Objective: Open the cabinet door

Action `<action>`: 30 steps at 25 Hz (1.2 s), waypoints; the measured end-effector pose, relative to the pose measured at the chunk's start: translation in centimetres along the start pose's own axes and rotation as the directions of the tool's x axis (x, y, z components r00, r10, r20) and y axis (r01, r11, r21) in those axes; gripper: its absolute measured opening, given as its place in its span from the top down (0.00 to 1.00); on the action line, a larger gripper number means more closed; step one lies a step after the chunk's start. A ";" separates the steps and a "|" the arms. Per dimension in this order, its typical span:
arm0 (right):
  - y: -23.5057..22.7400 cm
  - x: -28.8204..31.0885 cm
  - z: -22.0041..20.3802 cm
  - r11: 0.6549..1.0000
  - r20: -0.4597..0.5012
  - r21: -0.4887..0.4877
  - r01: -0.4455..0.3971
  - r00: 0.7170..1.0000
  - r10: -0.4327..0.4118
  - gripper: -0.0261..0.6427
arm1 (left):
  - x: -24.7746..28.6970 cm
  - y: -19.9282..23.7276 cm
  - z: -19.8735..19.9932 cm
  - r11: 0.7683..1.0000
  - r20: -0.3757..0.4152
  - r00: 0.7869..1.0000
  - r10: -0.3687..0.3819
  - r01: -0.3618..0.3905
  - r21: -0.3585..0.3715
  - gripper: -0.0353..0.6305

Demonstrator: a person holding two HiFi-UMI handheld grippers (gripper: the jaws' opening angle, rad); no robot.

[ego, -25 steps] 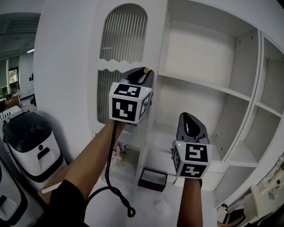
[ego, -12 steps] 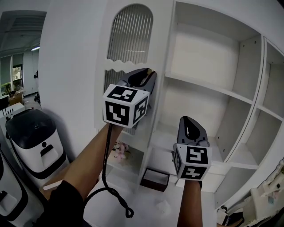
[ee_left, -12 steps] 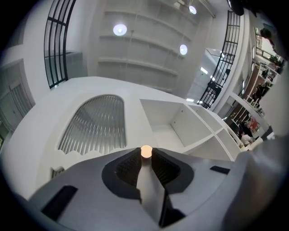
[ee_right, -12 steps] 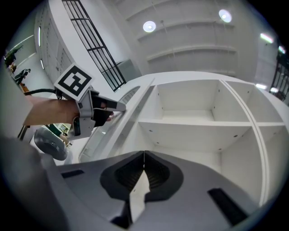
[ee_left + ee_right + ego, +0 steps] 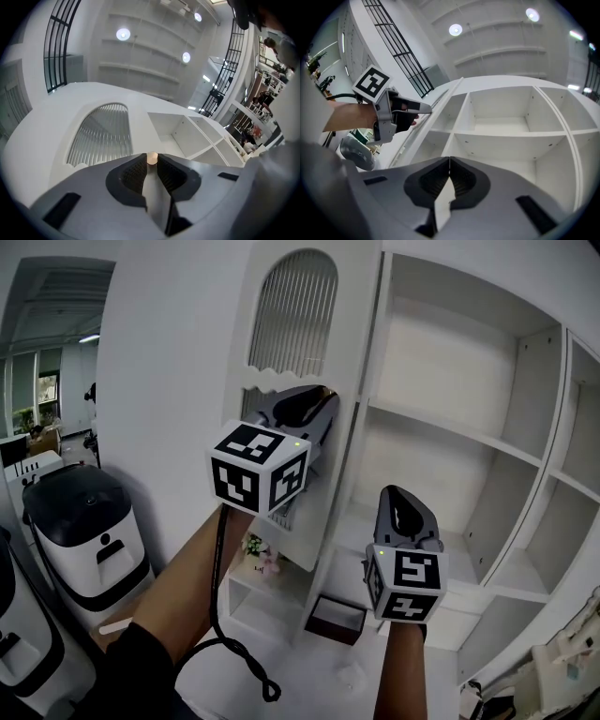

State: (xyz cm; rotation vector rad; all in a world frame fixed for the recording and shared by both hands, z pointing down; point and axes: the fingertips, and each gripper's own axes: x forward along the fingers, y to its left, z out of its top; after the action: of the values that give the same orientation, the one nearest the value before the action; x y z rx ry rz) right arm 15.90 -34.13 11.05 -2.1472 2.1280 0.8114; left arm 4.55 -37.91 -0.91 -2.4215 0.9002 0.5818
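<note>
The white cabinet door (image 5: 281,442), with its arched ribbed glass panel (image 5: 295,310), stands swung out from the cabinet. My left gripper (image 5: 323,397) is at the door's edge. A small round tan knob (image 5: 152,158) sits between its fingertips and touches both, and the jaws are closing on it. The ribbed panel (image 5: 101,133) fills the left of the left gripper view. My right gripper (image 5: 405,498) hangs lower right before the open shelves (image 5: 441,427). It is shut with nothing in it (image 5: 449,159), and its view shows the left gripper (image 5: 426,108) at the door edge.
White shelf compartments (image 5: 501,126) lie open to the right. A black-and-white machine (image 5: 84,531) stands on the floor at left. A dark box (image 5: 335,618) and pink flowers (image 5: 258,554) sit low in the cabinet. A black cable (image 5: 225,652) hangs from my left arm.
The door has swung further out to the left with my left gripper on its knob, showing more of the shelves. My right gripper has hardly shifted in the picture.
</note>
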 end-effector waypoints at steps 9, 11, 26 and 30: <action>2.5 -0.4 1.3 0.999 0.018 0.007 -0.038 0.999 0.038 0.93 | -3.2 0.5 2.0 0.998 0.036 0.998 -0.060 0.061 -0.024 0.84; 2.9 -0.4 1.5 0.999 0.020 0.009 -0.044 0.999 0.044 0.93 | -3.8 0.6 2.4 0.997 0.044 0.996 -0.076 0.077 -0.023 0.84; 9.9 1.2 4.1 0.986 0.075 0.035 -0.160 0.985 0.157 0.93 | -10.1 3.7 5.9 0.993 0.088 0.989 -0.120 0.118 0.028 0.83; 13.5 1.7 5.4 0.977 0.101 0.045 -0.208 0.974 0.203 0.93 | -13.0 5.9 7.0 0.994 0.084 0.992 -0.098 0.095 0.046 0.83</action>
State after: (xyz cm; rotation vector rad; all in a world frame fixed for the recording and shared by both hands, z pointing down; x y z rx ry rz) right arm 1.23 -34.81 10.37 -1.8445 2.3209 0.8389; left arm -10.04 -31.52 -1.14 -2.3682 0.7482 0.6202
